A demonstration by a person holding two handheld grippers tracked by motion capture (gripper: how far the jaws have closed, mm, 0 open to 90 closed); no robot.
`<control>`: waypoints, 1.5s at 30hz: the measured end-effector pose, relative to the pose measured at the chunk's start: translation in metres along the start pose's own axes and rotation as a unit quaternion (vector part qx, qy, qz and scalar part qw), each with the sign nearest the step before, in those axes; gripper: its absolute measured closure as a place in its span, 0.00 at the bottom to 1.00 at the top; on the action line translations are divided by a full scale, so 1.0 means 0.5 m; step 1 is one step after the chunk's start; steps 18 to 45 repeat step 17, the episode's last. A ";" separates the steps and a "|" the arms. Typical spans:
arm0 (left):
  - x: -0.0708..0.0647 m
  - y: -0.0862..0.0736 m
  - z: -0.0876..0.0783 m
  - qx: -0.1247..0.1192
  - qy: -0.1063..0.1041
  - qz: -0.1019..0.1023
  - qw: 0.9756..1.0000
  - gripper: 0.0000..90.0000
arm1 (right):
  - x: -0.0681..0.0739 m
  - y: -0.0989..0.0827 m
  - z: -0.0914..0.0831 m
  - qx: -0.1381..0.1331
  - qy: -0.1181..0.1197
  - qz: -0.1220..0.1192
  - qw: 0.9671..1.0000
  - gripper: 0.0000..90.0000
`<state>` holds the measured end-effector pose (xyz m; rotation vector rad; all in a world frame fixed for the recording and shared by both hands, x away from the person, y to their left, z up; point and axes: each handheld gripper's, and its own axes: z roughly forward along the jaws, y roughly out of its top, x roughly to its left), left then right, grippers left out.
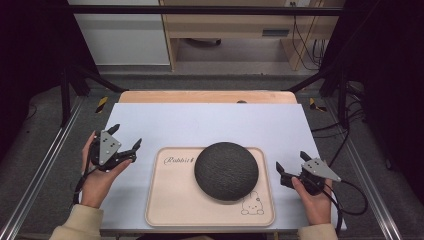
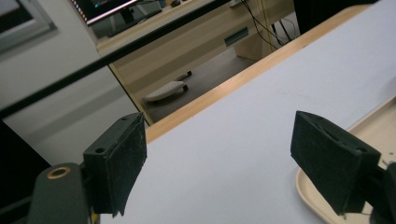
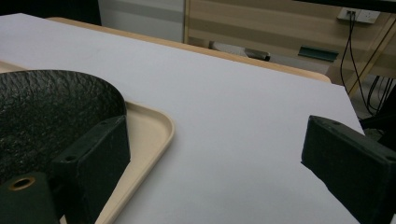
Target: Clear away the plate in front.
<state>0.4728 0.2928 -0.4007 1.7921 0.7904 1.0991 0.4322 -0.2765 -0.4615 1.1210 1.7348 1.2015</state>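
Left gripper [image 1: 127, 138]: hovering left of the tray, jaws standing wide apart, gripping nothing.
Tray [image 1: 165, 200]: a beige rabbit-print tray lying on the white table [image 1: 210, 122], carrying one thing.
Contents: a dark textured dome [image 1: 226, 170], perhaps an upturned bowl, sitting at the tray's middle right.
Right gripper [image 1: 291, 166]: waiting just right of the tray, jaws spread, empty.
Doing it well: likely approaching the dome low at its rim from both sides, since its rounded top is offering poor purchase.
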 end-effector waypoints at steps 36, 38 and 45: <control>0.012 -0.088 -0.063 0.000 0.009 -0.155 0.988 0.08 | -0.015 0.000 0.038 0.037 -0.008 0.037 0.999 0.08; 0.012 -0.088 -0.063 0.000 0.009 -0.155 0.988 0.08 | -0.015 0.000 0.038 0.037 -0.008 0.037 0.999 0.08; 0.012 -0.088 -0.063 0.000 0.009 -0.155 0.988 0.08 | -0.015 0.000 0.038 0.037 -0.008 0.037 0.999 0.08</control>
